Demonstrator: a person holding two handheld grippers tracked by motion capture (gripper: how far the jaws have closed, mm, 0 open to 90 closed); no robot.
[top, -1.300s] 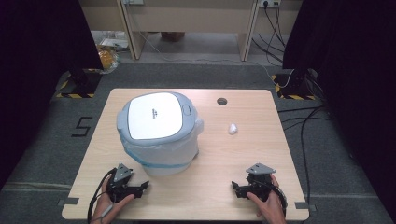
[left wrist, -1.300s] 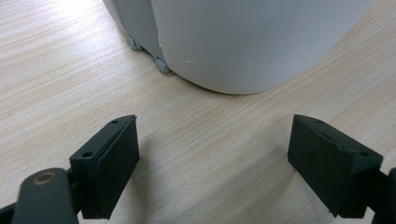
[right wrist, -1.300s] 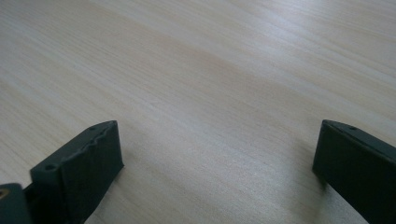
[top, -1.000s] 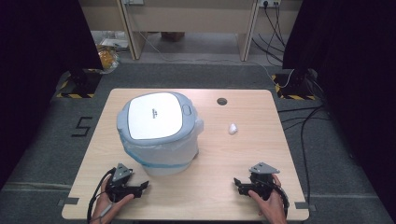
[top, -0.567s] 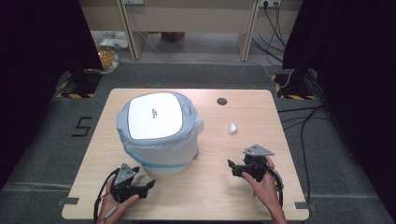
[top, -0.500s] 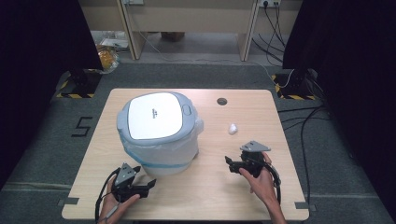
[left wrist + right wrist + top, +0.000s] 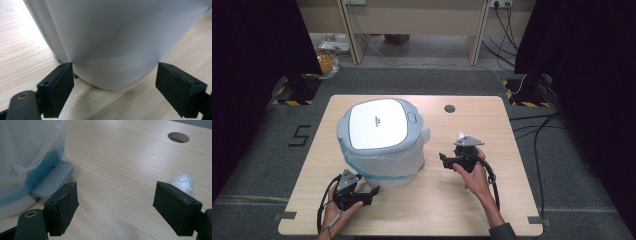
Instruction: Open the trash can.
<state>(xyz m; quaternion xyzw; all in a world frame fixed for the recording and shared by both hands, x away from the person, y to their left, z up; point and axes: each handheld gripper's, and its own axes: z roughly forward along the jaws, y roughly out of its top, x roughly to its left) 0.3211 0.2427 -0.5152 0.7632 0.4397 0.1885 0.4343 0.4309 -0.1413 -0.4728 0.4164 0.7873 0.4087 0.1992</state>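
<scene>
Tongs are held in both hands, one pair each. The left tongs (image 7: 374, 191) are spread wide and have just been opened more. Nothing is pinched by them. The round side of the bin (image 7: 379, 125) is seen right in front of them, very close, low by the table (image 7: 492, 200).

The right tongs (image 7: 444, 161) are spread too, though they have just been closed a little. Nothing is pinched between them either. They are pointed across the table toward the bin. The small crumpled wad (image 7: 183, 181) is lying on the wood, just past the right-hand jaw in the right gripper view, a bit off to that side. So the tongs would likely have to be turned a little that way before the wad could be grabbed. The wad is round, with no long side. It is much nearer the right hand than the left.

The grey pedal (image 7: 51, 181) is sticking out of the bin's foot, past the other jaw.

Counted: two tongs, one bin, one pedal, one wad.
</scene>
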